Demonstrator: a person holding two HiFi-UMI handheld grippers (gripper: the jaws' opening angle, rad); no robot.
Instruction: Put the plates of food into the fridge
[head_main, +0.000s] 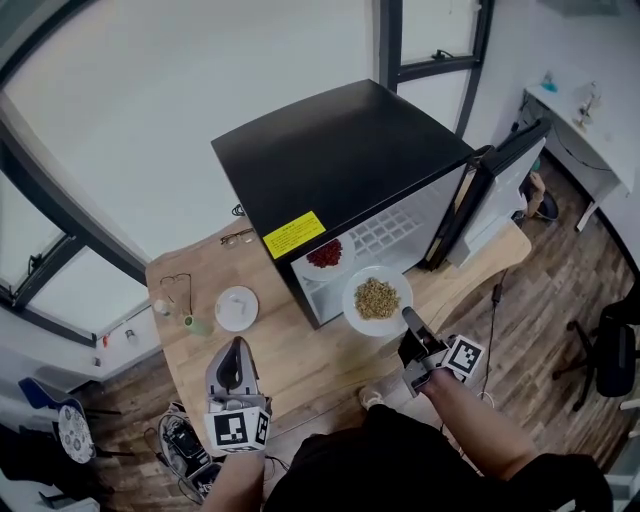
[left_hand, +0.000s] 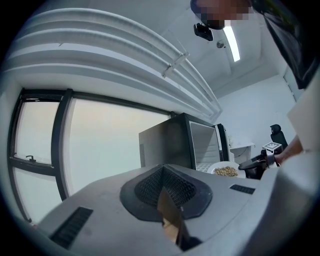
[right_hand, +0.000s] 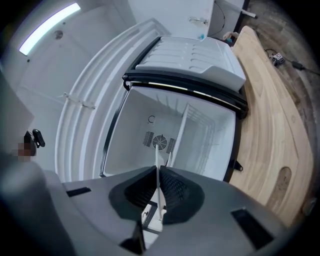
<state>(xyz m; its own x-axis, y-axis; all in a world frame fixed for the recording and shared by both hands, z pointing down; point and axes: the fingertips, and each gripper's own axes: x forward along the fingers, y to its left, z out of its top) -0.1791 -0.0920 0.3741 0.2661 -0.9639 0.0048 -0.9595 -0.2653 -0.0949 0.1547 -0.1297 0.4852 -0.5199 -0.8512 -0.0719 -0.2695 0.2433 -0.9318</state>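
Plate of grain (head_main: 376, 297): white, with a pale brown heap on it, held level just outside the mouth of the open fridge (head_main: 340, 160); my right gripper (head_main: 410, 318) is clenched on the plate's near rim; in the right gripper view that rim shows as a thin white edge pinched between the jaws, with the white fridge interior straight ahead; second plate, red food (head_main: 325, 254), already inside on the shelf, just left of and beyond the held one; the fridge is black and stands on the wooden table (head_main: 300, 360), its door (head_main: 500, 190) swung wide to the right; my left gripper (head_main: 235, 352) hangs over the table's near left part, jaws pressed together with nothing between them; a small white dish (head_main: 237, 307) sits on the table left of the fridge, just beyond the left gripper.
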